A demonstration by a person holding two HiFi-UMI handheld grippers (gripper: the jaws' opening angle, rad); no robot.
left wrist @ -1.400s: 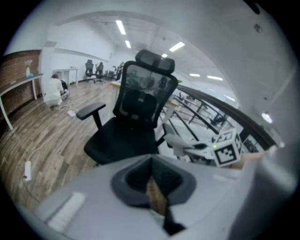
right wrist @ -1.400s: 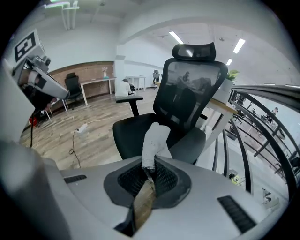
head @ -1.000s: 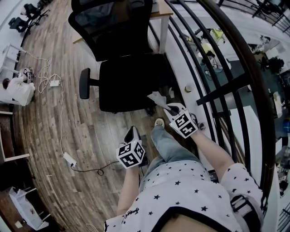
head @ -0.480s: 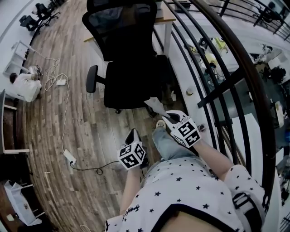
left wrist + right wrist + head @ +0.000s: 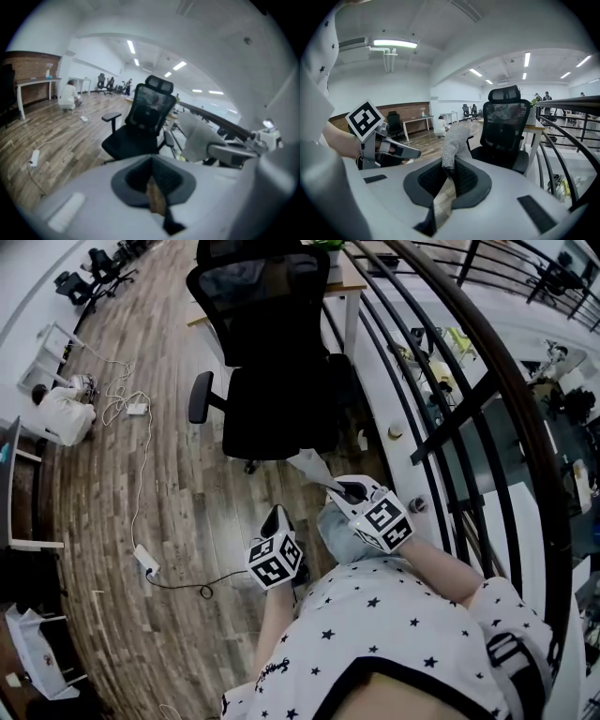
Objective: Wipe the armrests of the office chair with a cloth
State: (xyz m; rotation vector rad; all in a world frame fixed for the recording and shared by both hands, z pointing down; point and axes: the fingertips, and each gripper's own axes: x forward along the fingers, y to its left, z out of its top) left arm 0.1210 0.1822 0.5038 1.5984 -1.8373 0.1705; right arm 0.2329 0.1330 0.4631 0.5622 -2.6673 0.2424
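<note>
The work is at the approach step, and no wiping looks to be under way. The black mesh-back office chair (image 5: 272, 352) stands on the wooden plank floor (image 5: 178, 502) in the upper middle of the head view, well apart from both grippers, which sit low in the frame close to the person's body. The right gripper (image 5: 447, 173) has its jaws pinched on the lower edge of a light grey crumpled cloth (image 5: 453, 138). The cloth stands up out of the jaws and points toward the chair. The left gripper (image 5: 155, 197) hangs lower and to the left, its jaws drawn narrow to a thin slit with nothing between them. One black padded armrest (image 5: 200, 397) juts out on the chair's left in the frame, over bare floor. The other armrest (image 5: 168, 139) lies on the side next to the dark metal railing (image 5: 450, 381) at the right. The next move probably calls for carrying the cloth up the frame to one armrest and lowering it so the loose fabric, not the jaw tips, lies on the pad's top. The chair looks likely to roll or swivel, so the empty left gripper may need to steady it.
</note>
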